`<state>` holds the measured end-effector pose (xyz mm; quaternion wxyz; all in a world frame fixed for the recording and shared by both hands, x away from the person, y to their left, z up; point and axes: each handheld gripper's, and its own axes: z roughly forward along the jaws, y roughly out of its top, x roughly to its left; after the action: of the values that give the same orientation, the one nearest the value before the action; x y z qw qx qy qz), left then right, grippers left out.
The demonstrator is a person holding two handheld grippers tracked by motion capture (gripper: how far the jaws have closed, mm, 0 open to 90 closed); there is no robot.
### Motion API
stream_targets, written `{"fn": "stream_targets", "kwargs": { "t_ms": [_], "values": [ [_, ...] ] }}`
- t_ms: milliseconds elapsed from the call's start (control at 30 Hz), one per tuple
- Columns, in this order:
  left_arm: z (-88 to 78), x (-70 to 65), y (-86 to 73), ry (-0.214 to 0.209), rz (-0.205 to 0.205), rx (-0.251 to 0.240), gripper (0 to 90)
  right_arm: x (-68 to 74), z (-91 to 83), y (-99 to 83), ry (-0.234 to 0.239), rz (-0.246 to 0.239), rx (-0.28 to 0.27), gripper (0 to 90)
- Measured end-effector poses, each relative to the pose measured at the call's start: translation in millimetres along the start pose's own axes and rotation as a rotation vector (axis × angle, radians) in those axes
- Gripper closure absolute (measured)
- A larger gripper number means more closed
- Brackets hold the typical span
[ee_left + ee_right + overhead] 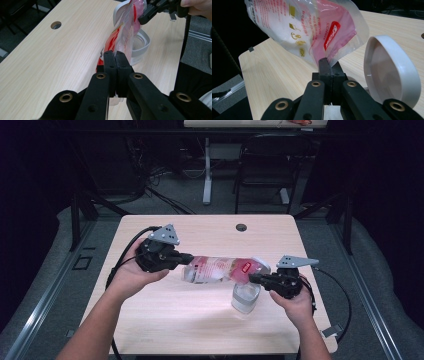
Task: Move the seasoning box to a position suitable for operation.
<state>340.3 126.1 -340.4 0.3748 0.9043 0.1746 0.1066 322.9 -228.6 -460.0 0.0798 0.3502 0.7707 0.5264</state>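
We are holding a pink and white plastic bag (220, 269) stretched level just above the clear cup (245, 297) on the desk (165, 315). Our left hand-held gripper (189, 258) is clamping the bag's end farther from the cup, jaws pressed tight on it. Our right hand-held gripper (251, 278) is pinching the bag's other end directly over the cup.

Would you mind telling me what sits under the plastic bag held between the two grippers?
A clear cup stands on the table under the bag's right end. The bag covers part of its rim; whether it holds anything cannot be told.
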Motion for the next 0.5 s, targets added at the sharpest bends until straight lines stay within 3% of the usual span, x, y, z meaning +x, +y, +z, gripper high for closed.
{"fn": "stream_targets", "kwargs": {
  "t_ms": [100,500],
  "values": [
    [-0.9,-0.9,2.2,0.019,0.018,0.008,90.0,-0.9,-0.5,-0.3,0.000,0.003,-0.002,90.0],
    [-3.1,0.8,5.0,0.016,0.026,0.010,90.0,-2.6,-2.3,-0.1,0.002,0.009,-0.005,90.0]
  ]
}}
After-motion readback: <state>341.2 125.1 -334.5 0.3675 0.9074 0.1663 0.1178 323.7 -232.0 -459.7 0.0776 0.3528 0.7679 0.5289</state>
